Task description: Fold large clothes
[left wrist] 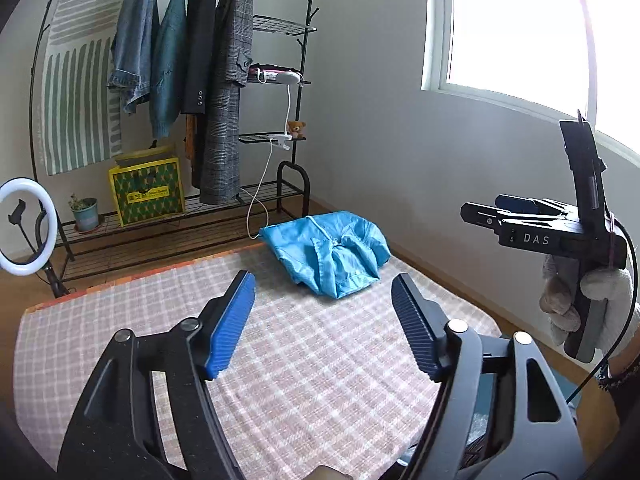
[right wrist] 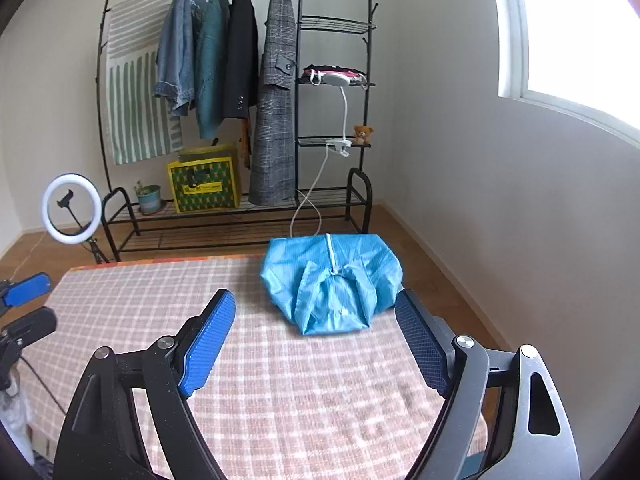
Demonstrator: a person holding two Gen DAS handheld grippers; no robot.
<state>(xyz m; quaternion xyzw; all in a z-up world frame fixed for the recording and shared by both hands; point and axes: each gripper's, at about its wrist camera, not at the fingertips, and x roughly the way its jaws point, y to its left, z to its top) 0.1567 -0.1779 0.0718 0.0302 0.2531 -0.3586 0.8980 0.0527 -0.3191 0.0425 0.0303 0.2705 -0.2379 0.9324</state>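
Observation:
A light blue garment (left wrist: pixel 328 254) lies folded into a compact bundle at the far right of the pink checked table cover (left wrist: pixel 280 352). My left gripper (left wrist: pixel 324 278) hovers over the cover short of the bundle, jaws wide apart with nothing between them. In the right wrist view the blue garment (right wrist: pixel 332 284) sits just beyond my right gripper (right wrist: pixel 315 295), which is open and empty above the cover (right wrist: pixel 300 392). A gloved hand holds the right gripper (left wrist: pixel 486 210) at the right edge of the left wrist view. The left gripper (right wrist: pixel 30 306) shows at the left edge.
A black clothes rack (right wrist: pixel 240 216) with several hanging coats stands behind the table. On its low shelf are a yellow-green bag (right wrist: pixel 204 186) and a plant pot (right wrist: pixel 149 199). A ring light (right wrist: pixel 73 208) stands at the left. A wall and a window (right wrist: pixel 580 40) are on the right.

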